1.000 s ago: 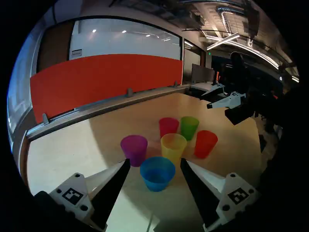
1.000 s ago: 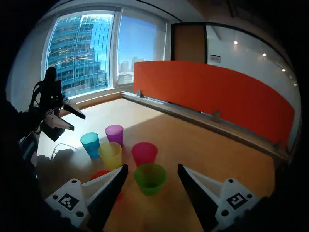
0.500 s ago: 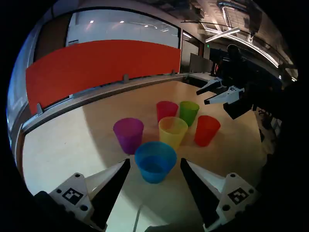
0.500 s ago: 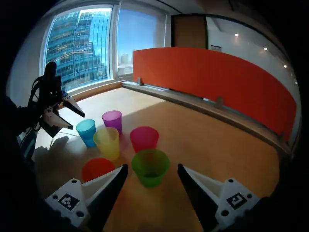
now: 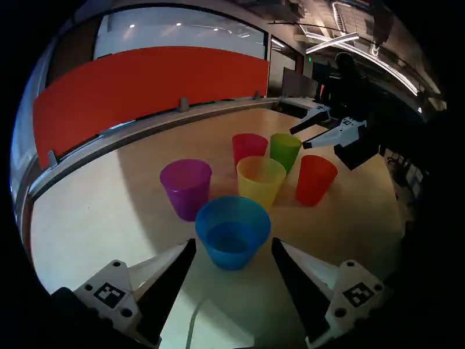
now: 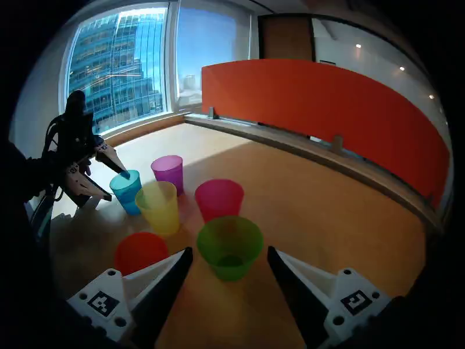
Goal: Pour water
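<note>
Left gripper view: six cups bunched on the worktop [image 5: 81,232]. The nearest cup [image 5: 233,231] sits between the fingers of your left gripper [image 5: 232,241]. Behind it, second cup [image 5: 186,188] left, third cup [image 5: 260,179] right. Behind the third: fourth cup [image 5: 249,149], fifth cup [image 5: 285,150] beside it. Sixth cup [image 5: 314,178] right of the third. Your right gripper [image 5: 299,138] hangs beyond the fifth cup.

pink cup [image 5: 249,146]: base hidden behind yellow cup [image 5: 260,179]
red cup [image 6: 137,250]: lower part hidden behind a finger of right gripper [image 6: 228,251]
</note>
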